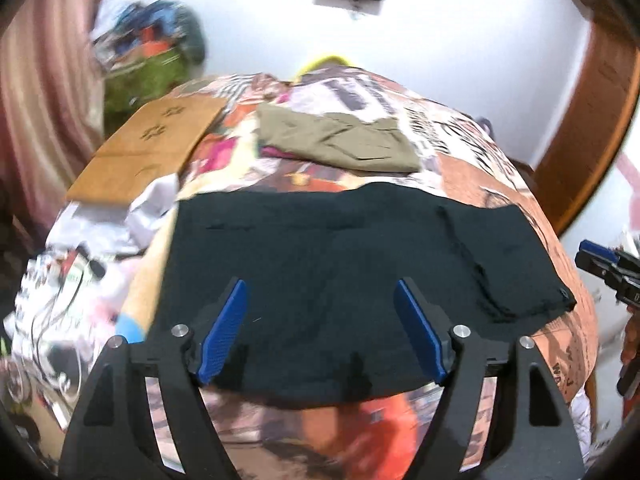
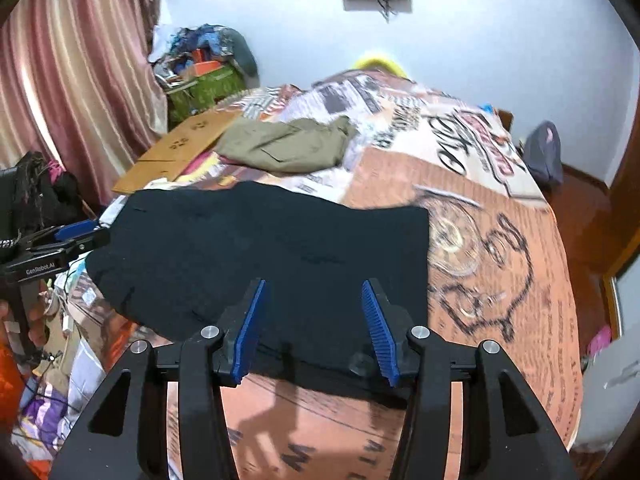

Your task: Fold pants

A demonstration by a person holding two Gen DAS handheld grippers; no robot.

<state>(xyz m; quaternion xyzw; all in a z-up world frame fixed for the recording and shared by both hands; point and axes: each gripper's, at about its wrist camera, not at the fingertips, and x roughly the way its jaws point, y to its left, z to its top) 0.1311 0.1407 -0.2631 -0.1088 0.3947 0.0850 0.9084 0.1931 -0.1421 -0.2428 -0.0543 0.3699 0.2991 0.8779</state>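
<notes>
Black pants (image 1: 340, 264) lie folded flat on the patterned bedspread (image 1: 520, 184), a dark rectangle across the bed. My left gripper (image 1: 320, 292) hovers above their near half, jaws wide and nothing between the blue pads (image 1: 222, 332). From the right wrist the same pants (image 2: 272, 256) fill the middle, and my right gripper (image 2: 314, 290) stands open over their near edge, holding nothing. Each gripper appears at the edge of the other's view: the right one (image 1: 596, 256) at far right, the left one (image 2: 80, 236) at far left beside the pants' end.
Olive-green pants (image 1: 340, 140) lie folded farther back on the bed. A flat cardboard sheet (image 1: 152, 148) rests at the back left. Cables and small clutter (image 1: 72, 280) cover the bed's left side. A pink curtain (image 2: 72, 80), a heap of bags (image 2: 204, 68) and a wooden door frame (image 1: 592, 120) surround the bed.
</notes>
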